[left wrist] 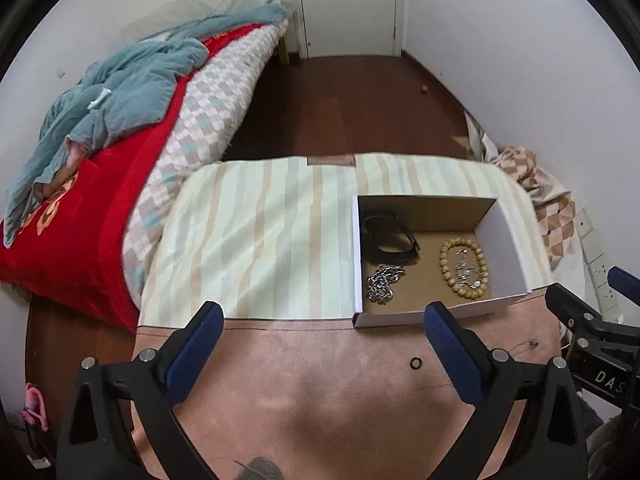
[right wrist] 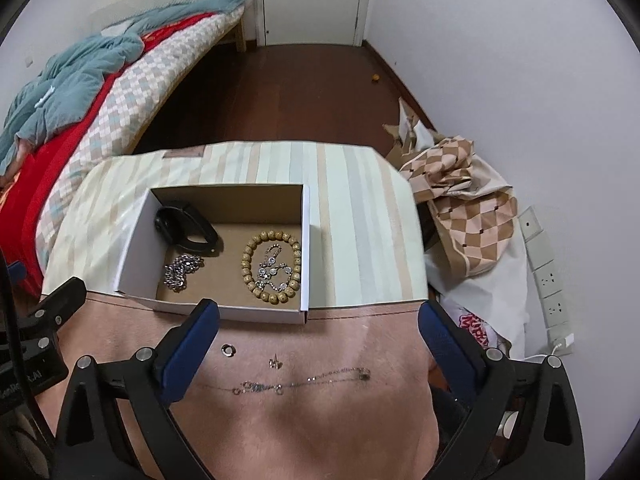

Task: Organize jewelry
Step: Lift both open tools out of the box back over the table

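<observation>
An open white cardboard box (right wrist: pixel 304 240) (left wrist: pixel 356 256) stands on the table. Inside lie a black band (right wrist: pixel 188 228) (left wrist: pixel 390 236), a silver chain (right wrist: pixel 182 270) (left wrist: pixel 384 282), a wooden bead bracelet (right wrist: pixel 250 272) (left wrist: pixel 446 268) and a crystal bracelet (right wrist: pixel 272 266) (left wrist: pixel 464 266). On the pink mat (right wrist: pixel 300 420) (left wrist: pixel 320 380) in front of the box lie a small ring (right wrist: pixel 228 349) (left wrist: pixel 416 363), an earring stud (right wrist: pixel 275 362) and a thin necklace (right wrist: pixel 296 382). My left gripper (left wrist: pixel 324 316) and right gripper (right wrist: pixel 318 314) hover open above the mat, nothing between the fingers.
A striped cloth (left wrist: pixel 256 232) covers the far half of the table. A bed with red and teal bedding (left wrist: pixel 120 120) runs along the left. Checked fabric and bags (right wrist: pixel 468 208) pile at the right by a power strip (right wrist: pixel 548 276). A door (left wrist: pixel 348 4) stands beyond the dark floor.
</observation>
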The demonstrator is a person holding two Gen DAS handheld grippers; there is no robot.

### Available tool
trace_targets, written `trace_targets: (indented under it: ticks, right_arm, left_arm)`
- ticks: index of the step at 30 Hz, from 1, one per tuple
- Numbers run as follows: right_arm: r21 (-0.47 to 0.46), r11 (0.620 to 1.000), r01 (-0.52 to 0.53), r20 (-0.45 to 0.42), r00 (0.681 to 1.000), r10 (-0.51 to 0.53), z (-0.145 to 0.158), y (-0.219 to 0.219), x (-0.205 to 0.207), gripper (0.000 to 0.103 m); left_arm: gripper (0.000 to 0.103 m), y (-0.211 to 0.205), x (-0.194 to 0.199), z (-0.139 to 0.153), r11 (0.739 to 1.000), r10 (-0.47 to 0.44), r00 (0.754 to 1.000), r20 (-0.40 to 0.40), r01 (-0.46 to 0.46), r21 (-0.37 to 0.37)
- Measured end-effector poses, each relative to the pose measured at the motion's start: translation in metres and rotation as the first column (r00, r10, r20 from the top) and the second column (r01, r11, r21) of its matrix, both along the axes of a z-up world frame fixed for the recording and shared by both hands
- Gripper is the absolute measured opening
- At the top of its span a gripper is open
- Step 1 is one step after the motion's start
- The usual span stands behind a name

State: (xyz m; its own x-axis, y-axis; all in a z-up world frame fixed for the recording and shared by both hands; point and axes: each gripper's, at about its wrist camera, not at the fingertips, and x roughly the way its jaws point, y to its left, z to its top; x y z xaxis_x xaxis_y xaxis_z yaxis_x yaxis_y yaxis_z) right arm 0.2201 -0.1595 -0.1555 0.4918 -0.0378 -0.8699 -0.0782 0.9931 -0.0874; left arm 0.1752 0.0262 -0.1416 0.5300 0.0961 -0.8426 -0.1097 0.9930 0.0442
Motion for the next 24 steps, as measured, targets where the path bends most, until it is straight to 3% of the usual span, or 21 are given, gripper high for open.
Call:
trace_targets:
  ticks: [11,24]
  right_arm:
    - [0.015,1.000,-0.010,0.128,0.992,0.008,0.058,0.003,-0.063,0.101]
    - [0.046,0.998,-0.030,0.225,0.974,0.019,0.110,0.005,-0.120,0.101]
  left_arm:
    - [0.102,-0.001,-0.054,0.053,1.000,0.011,0.992,0.129,-0.011,-0.006]
    - [0.102,0.000,-0.101,0.081,1.000,-0.001,0.984,0.178,0.005,-0.022]
